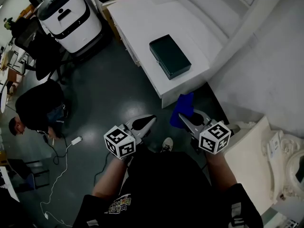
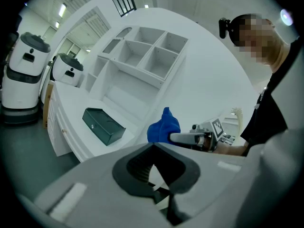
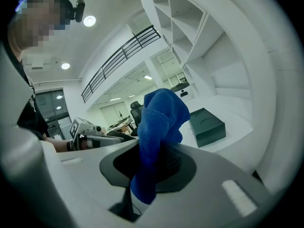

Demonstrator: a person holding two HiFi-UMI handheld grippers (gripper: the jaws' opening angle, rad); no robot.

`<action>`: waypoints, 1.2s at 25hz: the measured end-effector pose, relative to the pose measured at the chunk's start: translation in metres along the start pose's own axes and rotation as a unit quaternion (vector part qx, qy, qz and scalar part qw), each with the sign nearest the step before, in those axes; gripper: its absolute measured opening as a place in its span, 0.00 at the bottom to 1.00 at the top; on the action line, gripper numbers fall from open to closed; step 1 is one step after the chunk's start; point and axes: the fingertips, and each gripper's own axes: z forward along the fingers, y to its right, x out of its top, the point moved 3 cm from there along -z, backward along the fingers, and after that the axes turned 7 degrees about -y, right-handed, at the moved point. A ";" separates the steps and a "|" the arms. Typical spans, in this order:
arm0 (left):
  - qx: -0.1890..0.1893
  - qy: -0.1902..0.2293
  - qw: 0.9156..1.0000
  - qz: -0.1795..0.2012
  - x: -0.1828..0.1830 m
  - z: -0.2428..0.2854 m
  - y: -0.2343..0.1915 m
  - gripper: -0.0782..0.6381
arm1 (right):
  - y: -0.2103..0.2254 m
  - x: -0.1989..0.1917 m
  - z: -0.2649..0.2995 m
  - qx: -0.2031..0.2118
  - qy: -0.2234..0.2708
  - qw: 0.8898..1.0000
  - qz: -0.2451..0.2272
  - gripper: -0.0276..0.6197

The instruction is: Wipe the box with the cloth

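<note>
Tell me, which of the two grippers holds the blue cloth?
The right gripper, its jaws clamped on the blue cloth; the left gripper has nothing between its jaws.

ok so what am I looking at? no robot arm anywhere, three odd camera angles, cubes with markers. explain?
There is no robot here. A person holds a two-jaw tool in each hand, and the marker cubes are part of those tools. The head view comes from a camera on the person's head, looking steeply down. The other two views come from cameras riding on each tool, looking along its jaws. The right hand-held gripper is shut on a blue cloth. The left hand-held gripper is shut with nothing in it. On the white counter lies a dark green box, not yet touched. The job is to wipe that box with the cloth.
</note>
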 end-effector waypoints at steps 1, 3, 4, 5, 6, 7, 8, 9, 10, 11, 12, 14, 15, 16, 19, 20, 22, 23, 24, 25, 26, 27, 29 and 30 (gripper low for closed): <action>0.003 0.001 1.000 0.003 0.002 0.001 0.001 0.11 | 0.001 0.002 -0.002 0.002 0.002 1.000 -0.002 0.19; 0.008 0.004 1.000 0.007 0.006 0.004 0.002 0.11 | 0.004 0.007 -0.005 0.006 0.005 1.000 -0.006 0.19; 0.010 0.005 1.000 0.008 0.008 0.005 0.003 0.11 | 0.006 0.009 -0.006 0.007 0.006 1.000 -0.008 0.19; 0.013 0.007 1.000 0.008 0.010 0.007 0.003 0.11 | 0.008 0.011 -0.007 0.008 0.007 1.000 -0.010 0.19; 0.016 0.009 1.000 0.008 0.011 0.008 0.003 0.11 | 0.011 0.013 -0.009 0.009 0.007 1.000 -0.011 0.19; 0.018 0.009 1.000 0.008 0.012 0.010 0.003 0.11 | 0.013 0.014 -0.010 0.010 0.008 1.000 -0.012 0.19; 0.021 0.009 1.000 0.009 0.013 0.011 0.002 0.11 | 0.015 0.015 -0.011 0.011 0.010 1.000 -0.011 0.19; 0.023 0.009 1.000 0.010 0.013 0.012 0.002 0.11 | 0.017 0.015 -0.011 0.011 0.011 1.000 -0.010 0.19; 0.024 0.009 1.000 0.011 0.014 0.013 0.002 0.11 | 0.019 0.016 -0.012 0.012 0.012 1.000 -0.010 0.19; 0.026 0.009 1.000 0.013 0.015 0.014 0.001 0.11 | 0.021 0.016 -0.012 0.011 0.013 1.000 -0.009 0.19; 0.027 0.009 0.999 0.014 0.016 0.015 0.000 0.11 | 0.023 0.017 -0.012 0.011 0.014 1.000 -0.009 0.19; 0.029 0.010 0.999 0.016 0.018 0.016 -0.004 0.11 | 0.024 0.019 -0.011 0.011 0.014 1.000 -0.011 0.19; 0.029 0.011 0.999 0.017 0.019 0.017 -0.006 0.11 | 0.025 0.020 -0.009 0.011 0.014 1.000 -0.013 0.19; 0.029 0.012 0.999 0.018 0.020 0.018 -0.008 0.11 | 0.026 0.021 -0.008 0.011 0.015 1.000 -0.014 0.19; 0.028 0.015 0.999 0.018 0.023 0.022 -0.015 0.11 | 0.030 0.025 -0.003 0.008 0.015 1.000 -0.015 0.19; 0.027 0.016 0.999 0.020 0.024 0.023 -0.018 0.11 | 0.032 0.026 -0.001 0.006 0.015 1.000 -0.016 0.19; 0.027 0.018 0.999 0.022 0.027 0.026 -0.025 0.11 | 0.035 0.030 0.003 0.002 0.015 1.000 -0.018 0.19; 0.026 0.018 0.999 0.023 0.029 0.026 -0.030 0.11 | 0.036 0.032 0.005 0.000 0.015 1.000 -0.019 0.19; 0.025 0.018 0.999 0.023 0.031 0.027 -0.034 0.11 | 0.037 0.034 0.008 -0.002 0.016 1.000 -0.019 0.19; 0.023 0.017 0.999 0.024 0.033 0.028 -0.039 0.11 | 0.038 0.037 0.011 -0.005 0.017 1.000 -0.019 0.19; 0.021 0.017 0.999 0.024 0.036 0.029 -0.044 0.11 | 0.040 0.040 0.014 -0.008 0.017 1.000 -0.020 0.19; 0.019 0.018 0.999 0.025 0.039 0.030 -0.050 0.11 | 0.043 0.043 0.017 -0.012 0.018 1.000 -0.019 0.19; 0.015 0.018 0.999 0.027 0.046 0.032 -0.061 0.11 | 0.050 0.050 0.024 -0.021 0.020 0.999 -0.017 0.19; 0.013 0.017 0.999 0.027 0.050 0.034 -0.067 0.11 | 0.053 0.053 0.028 -0.025 0.020 0.999 -0.016 0.19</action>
